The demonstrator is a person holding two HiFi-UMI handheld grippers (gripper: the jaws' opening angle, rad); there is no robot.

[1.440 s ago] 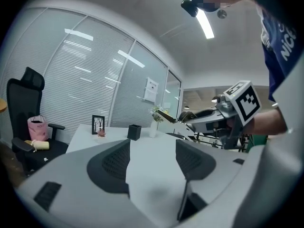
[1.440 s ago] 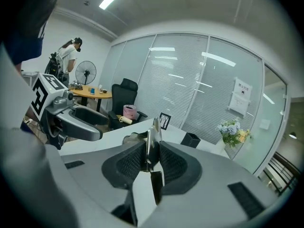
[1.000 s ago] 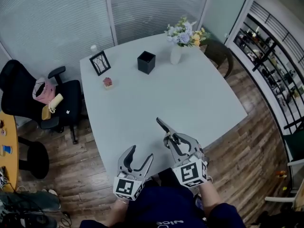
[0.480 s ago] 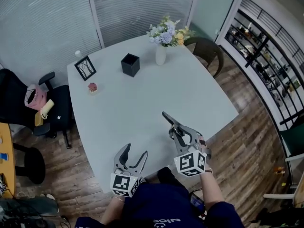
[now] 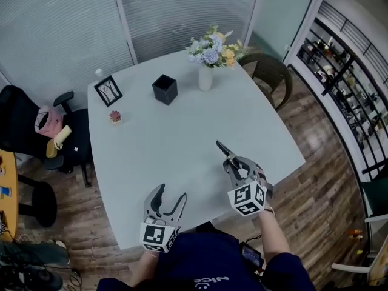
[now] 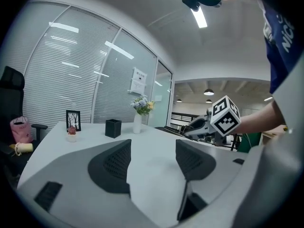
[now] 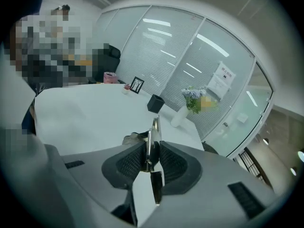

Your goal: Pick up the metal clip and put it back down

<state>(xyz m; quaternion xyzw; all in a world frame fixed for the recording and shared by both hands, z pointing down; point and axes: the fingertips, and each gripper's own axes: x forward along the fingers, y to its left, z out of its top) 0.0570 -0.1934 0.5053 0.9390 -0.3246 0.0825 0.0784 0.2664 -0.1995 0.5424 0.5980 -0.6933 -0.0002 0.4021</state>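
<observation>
White table (image 5: 182, 132) carries frame (image 5: 109, 90), small pot (image 5: 115, 117), black box (image 5: 165, 89), vase (image 5: 205, 77).

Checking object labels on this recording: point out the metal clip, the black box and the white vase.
metal clip (image 7: 154, 132), right gripper view, on its protruding metal strip.
black box (image 5: 165, 91), head view, on its front wall.
white vase (image 5: 205, 79), head view, on its body.

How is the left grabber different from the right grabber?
The left gripper's jaws stand wide apart with nothing between them; the right gripper's jaws are pinched on the metal clip. The left gripper sits nearer the person; the right gripper reaches farther over the table. Both have two dark jaws.
</observation>
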